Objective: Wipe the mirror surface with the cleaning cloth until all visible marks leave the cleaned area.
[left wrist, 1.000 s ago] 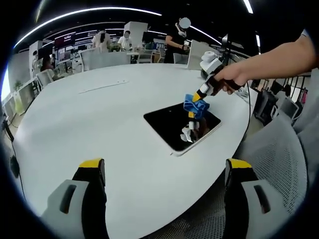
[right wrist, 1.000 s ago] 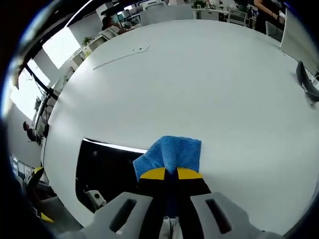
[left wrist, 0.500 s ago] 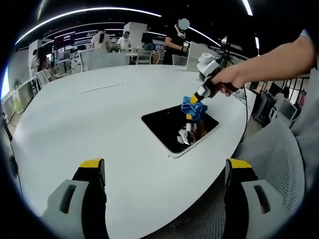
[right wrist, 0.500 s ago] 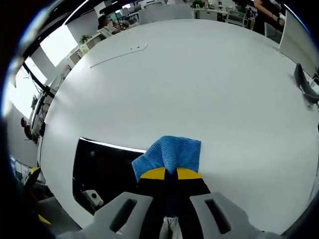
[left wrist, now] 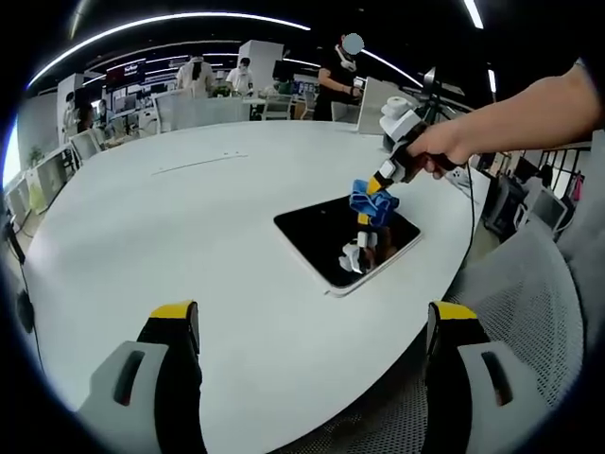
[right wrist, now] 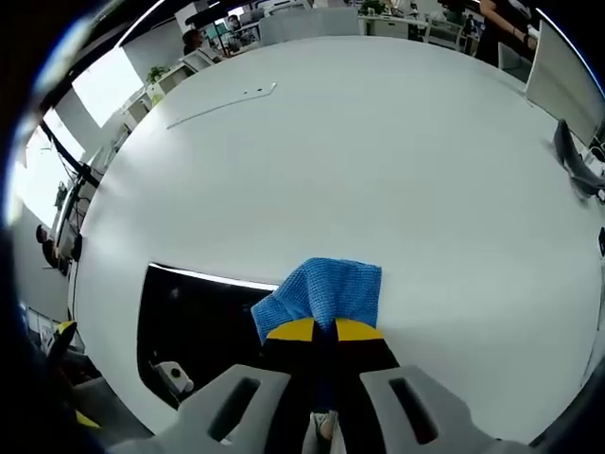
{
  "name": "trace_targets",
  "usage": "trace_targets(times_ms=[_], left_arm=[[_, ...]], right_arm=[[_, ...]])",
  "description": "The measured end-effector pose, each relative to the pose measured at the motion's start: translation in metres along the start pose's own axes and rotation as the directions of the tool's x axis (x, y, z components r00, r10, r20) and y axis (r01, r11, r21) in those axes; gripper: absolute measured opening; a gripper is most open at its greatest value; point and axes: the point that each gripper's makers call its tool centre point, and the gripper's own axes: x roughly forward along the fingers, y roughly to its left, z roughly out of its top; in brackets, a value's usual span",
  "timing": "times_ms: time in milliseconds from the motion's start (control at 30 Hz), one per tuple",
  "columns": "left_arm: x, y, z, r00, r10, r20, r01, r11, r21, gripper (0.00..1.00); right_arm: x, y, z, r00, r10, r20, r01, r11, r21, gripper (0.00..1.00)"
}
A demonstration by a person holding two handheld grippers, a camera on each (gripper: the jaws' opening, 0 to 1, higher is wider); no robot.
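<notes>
A dark rectangular mirror (left wrist: 333, 237) with a pale frame lies flat on the round white table (left wrist: 170, 236) near its right edge. My right gripper (left wrist: 381, 180), held by a person's hand, is shut on a blue cleaning cloth (left wrist: 370, 202) that rests on the mirror's far right part. In the right gripper view the blue cleaning cloth (right wrist: 324, 292) bulges from my shut right gripper (right wrist: 323, 330) beside the mirror (right wrist: 203, 322). My left gripper (left wrist: 312, 326) hangs open over the table's near side, well short of the mirror, with nothing between its fingers.
A thin pale strip (left wrist: 197, 162) lies on the table's far side. A grey mesh chair (left wrist: 529, 303) stands at the right of the table. Desks, chairs and several people (left wrist: 338, 71) fill the room behind. A dark object (right wrist: 573, 156) lies at the table's right edge.
The right gripper with the cloth has shifted only slightly over the mirror's far right part. Both views have drifted a little with the hands.
</notes>
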Motion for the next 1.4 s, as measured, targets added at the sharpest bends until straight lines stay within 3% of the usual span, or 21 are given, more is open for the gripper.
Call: trace_targets(times_ms=[967,1067,1400], left_arm=[[0.000,-0.002,-0.001,1.000,-0.011,-0.010,0.011,1.000,0.003,0.99],[0.001,-0.002,-0.002,1.000,-0.011,-0.011,0.011,1.000,0.006,0.99],[0.000,-0.002,-0.002,1.000,-0.007,-0.010,0.007,1.000,0.007,0.99]], right_arm=[[0.012,0.041,0.004,0.998,0.054,-0.023,-0.053,0.997,0.047,0.00],[0.013,0.053,0.004,0.997,0.075,-0.030,-0.072,0.995,0.070,0.00],[0.012,0.079,0.003,0.996,0.086,-0.036,-0.085,0.996,0.023,0.00]])
